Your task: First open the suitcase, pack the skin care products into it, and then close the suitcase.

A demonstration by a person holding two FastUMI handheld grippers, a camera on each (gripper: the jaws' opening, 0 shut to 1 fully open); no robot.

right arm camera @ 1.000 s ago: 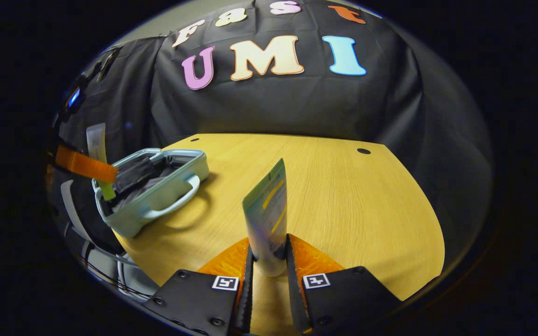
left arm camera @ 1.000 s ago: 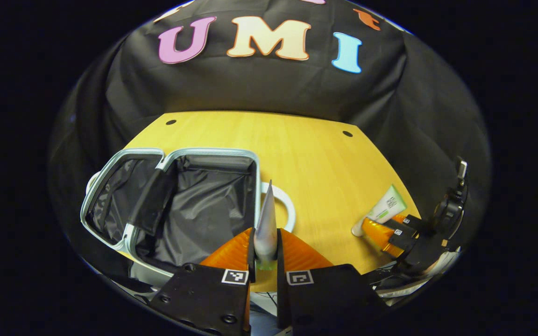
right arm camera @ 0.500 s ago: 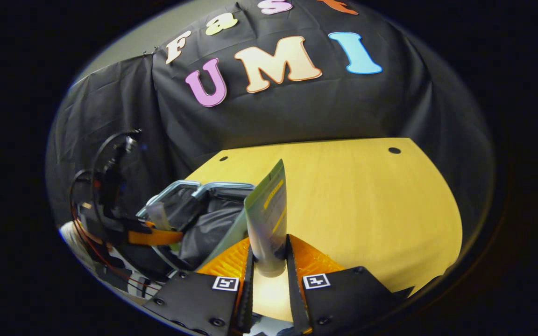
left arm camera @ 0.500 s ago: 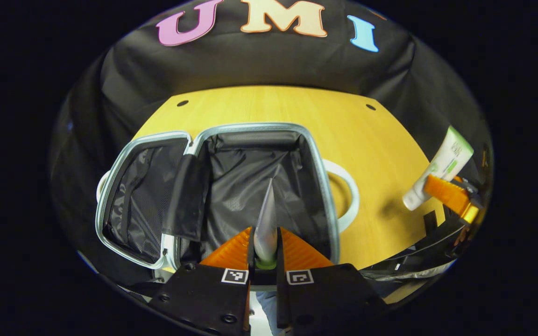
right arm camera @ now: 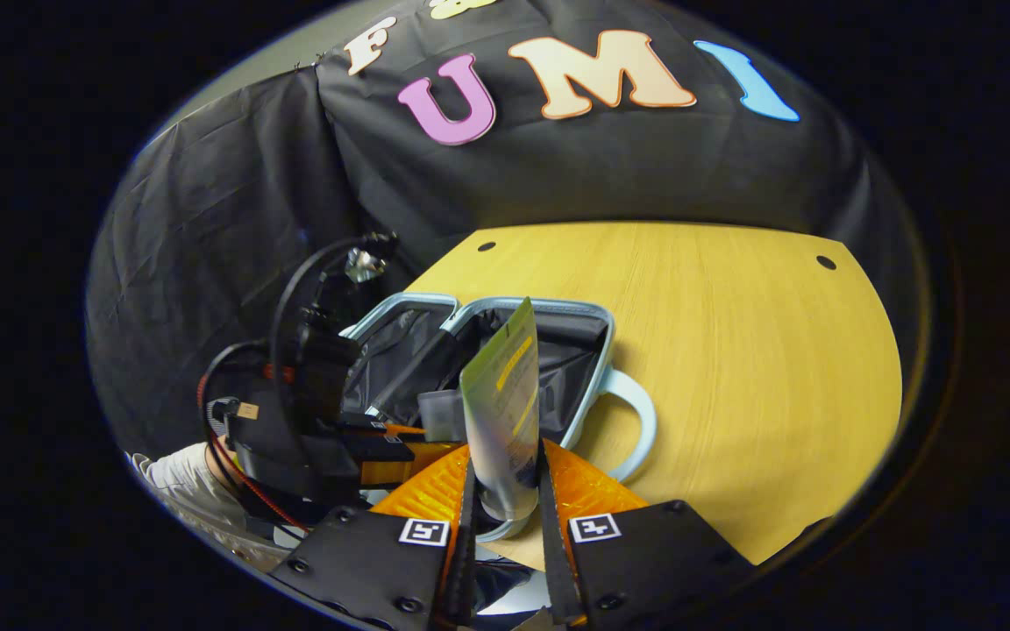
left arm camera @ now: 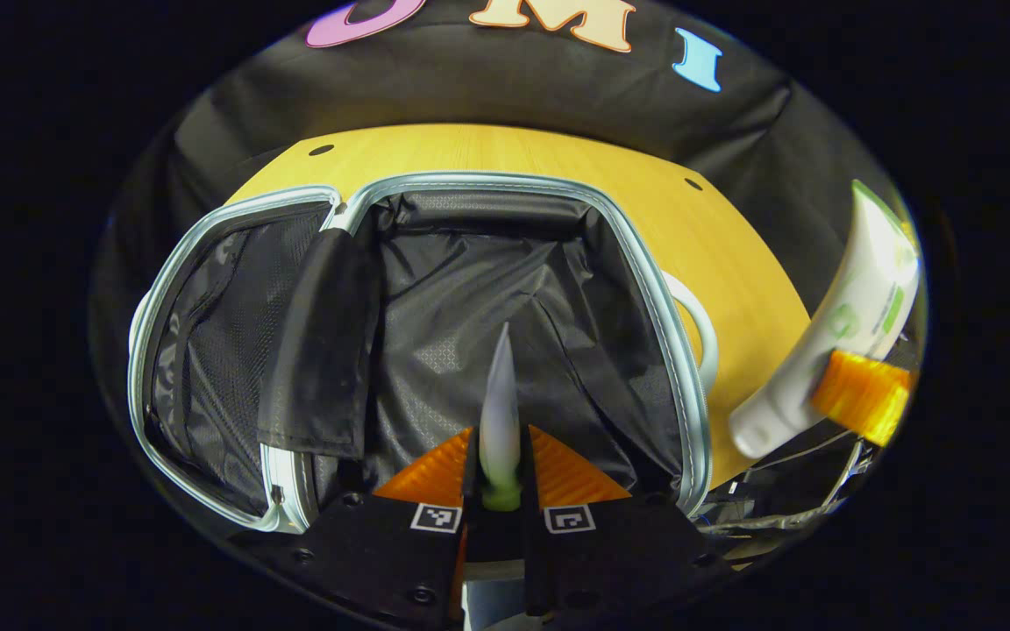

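- The left hand-held gripper (left arm camera: 501, 456) is closed on a slim tube with a green cap (left arm camera: 500, 412); both fingers press its lower end and the crimped tip points straight ahead.
- Directly ahead of and below that hand-held gripper lies the open suitcase (left arm camera: 672, 350), pale blue at the rim, black lining inside, two halves spread flat on the yellow desk (left arm camera: 733, 254). A black fabric flap (left arm camera: 316, 350) hangs over the hinge between the halves.
- Far to its right, the right hand-held gripper (left arm camera: 856, 403) holds a white tube with green print (left arm camera: 829, 350), cap end tilted down toward the suitcase rim.
- In the right gripper view, the right hand-held gripper (right arm camera: 505, 499) clamps the same tube (right arm camera: 505, 412) near its cap, both fingers pressing it, crimped end up.
- Just ahead of it sits the suitcase (right arm camera: 597, 386), its handle (right arm camera: 636, 421) to the right.
- To its left is the left hand-held gripper (right arm camera: 382, 451) with black cables, over the suitcase's near edge.
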